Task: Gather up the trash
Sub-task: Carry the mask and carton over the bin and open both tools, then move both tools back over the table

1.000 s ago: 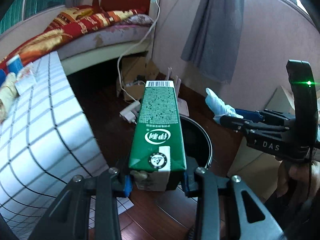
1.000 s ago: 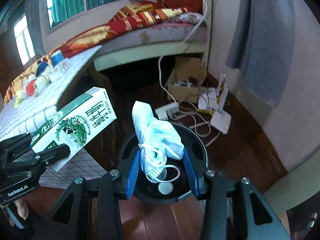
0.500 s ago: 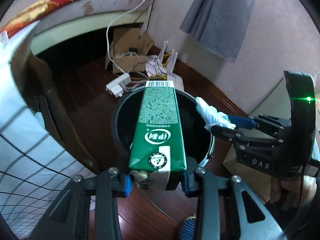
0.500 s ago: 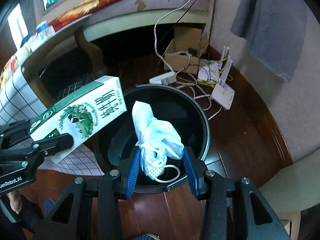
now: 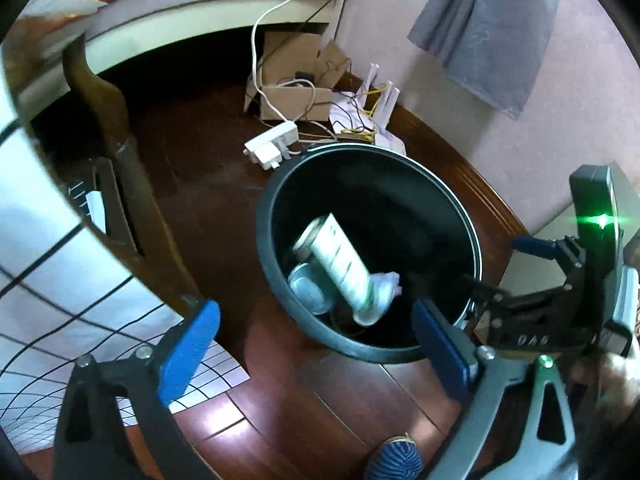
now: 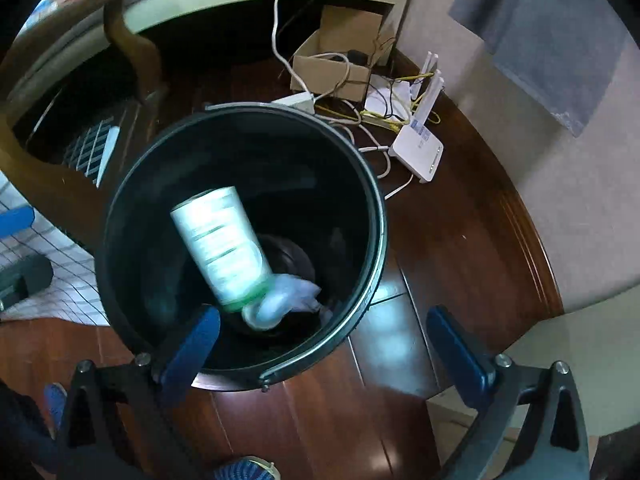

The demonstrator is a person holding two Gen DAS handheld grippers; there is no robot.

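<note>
A black trash bin [image 5: 404,156] stands on the wooden floor below both grippers. Inside it lies the green-and-white milk carton [image 5: 340,264], blurred and tilted, beside a metal can [image 5: 308,290] and the white face mask [image 5: 386,284]. My left gripper [image 5: 316,344] hangs over the bin's near rim, its jaws opening wide with nothing between them. In the right wrist view the carton [image 6: 224,248] and the mask [image 6: 292,296] rest in the bin [image 6: 376,216]. My right gripper [image 6: 326,348] is above the rim, jaws opening and empty; it also shows at the right [image 5: 502,264].
Behind the bin lie a white power strip [image 5: 272,146], a cardboard box [image 5: 296,96] with cables and a white router [image 6: 418,152]. A wooden table leg [image 5: 120,168] and checked tablecloth [image 5: 48,280] are left. A blue shoe [image 5: 396,458] is near the bottom edge.
Both grippers sank toward the bin and opened. The milk carton left my left gripper and the face mask left my right gripper; both now lie inside the bin.
</note>
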